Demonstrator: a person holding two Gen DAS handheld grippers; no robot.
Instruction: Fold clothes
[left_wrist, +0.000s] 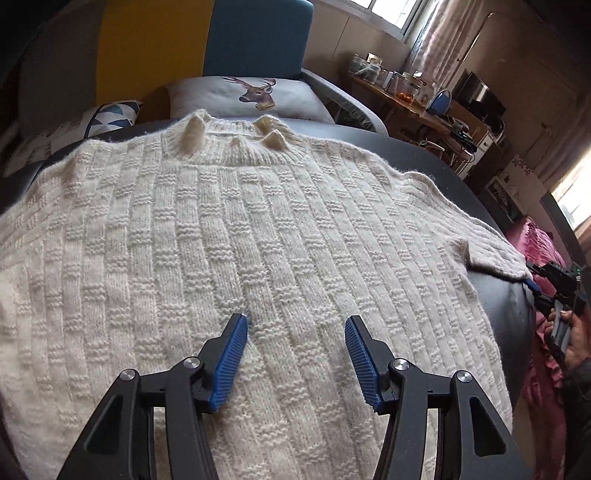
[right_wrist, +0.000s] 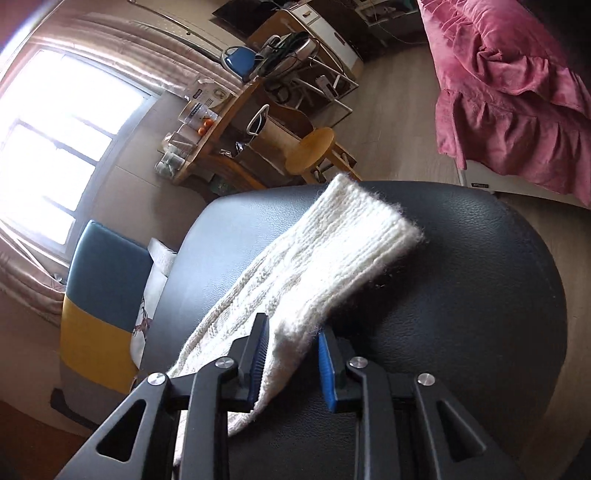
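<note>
On the black table (right_wrist: 461, 288), right tongs (right_wrist: 291, 343) pinch the sweater sleeve (right_wrist: 332, 258); left tongs (left_wrist: 295, 325) gape above.

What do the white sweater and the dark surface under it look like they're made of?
Sweater: looks like fuzzy wool or wool-blend knit, with raised basketweave blocks, a ribbed cuff and a hairy halo at the edges. Dark surface: probably leather or faux leather, with pebbled grain and soft sheen.

Daylight from a blown-out window (right_wrist: 55, 147); sharp centre, fisheye-bent edges, dim vignetted corners.
</note>
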